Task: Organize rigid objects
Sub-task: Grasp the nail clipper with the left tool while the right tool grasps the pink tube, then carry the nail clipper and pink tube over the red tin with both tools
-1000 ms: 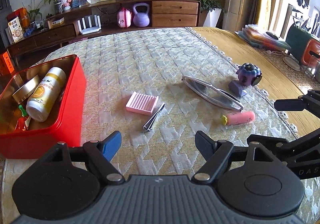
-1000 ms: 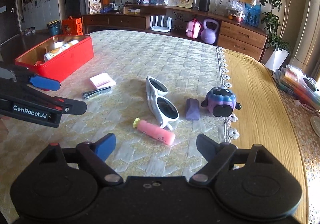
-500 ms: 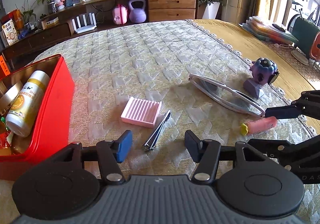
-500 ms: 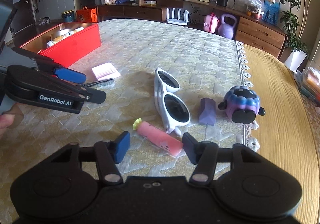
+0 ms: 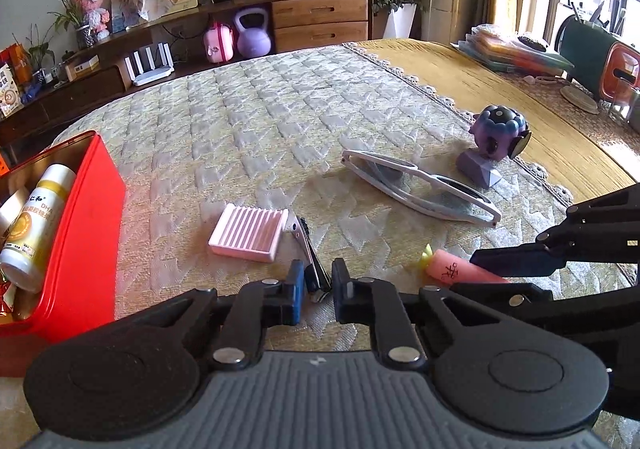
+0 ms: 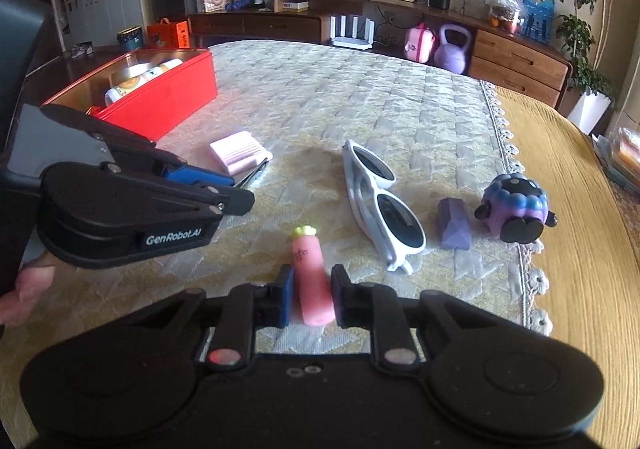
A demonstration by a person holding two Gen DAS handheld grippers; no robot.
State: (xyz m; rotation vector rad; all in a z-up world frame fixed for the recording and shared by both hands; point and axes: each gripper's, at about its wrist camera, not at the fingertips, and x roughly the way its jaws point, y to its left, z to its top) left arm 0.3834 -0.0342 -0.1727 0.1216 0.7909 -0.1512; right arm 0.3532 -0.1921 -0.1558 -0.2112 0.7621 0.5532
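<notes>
My left gripper [image 5: 314,289] is closed down around the near end of the metal nail clipper [image 5: 308,249], which lies on the quilted cloth beside a pink ridged block [image 5: 249,233]. My right gripper [image 6: 311,295] is closed on a pink tube with a yellow cap [image 6: 310,273], still resting on the cloth. The tube also shows in the left wrist view [image 5: 448,269]. White sunglasses [image 6: 380,205], a purple block [image 6: 453,223] and a purple round toy [image 6: 514,207] lie to the right.
A red tin [image 5: 80,217] at the left holds a white and yellow bottle [image 5: 36,225] and other items. The cloth's lace edge [image 6: 516,185] runs along the right, with yellow tablecloth beyond. A sideboard stands at the back.
Both grippers moved forward and down and narrowed their jaws: the left onto the nail clipper, the right onto the pink tube.
</notes>
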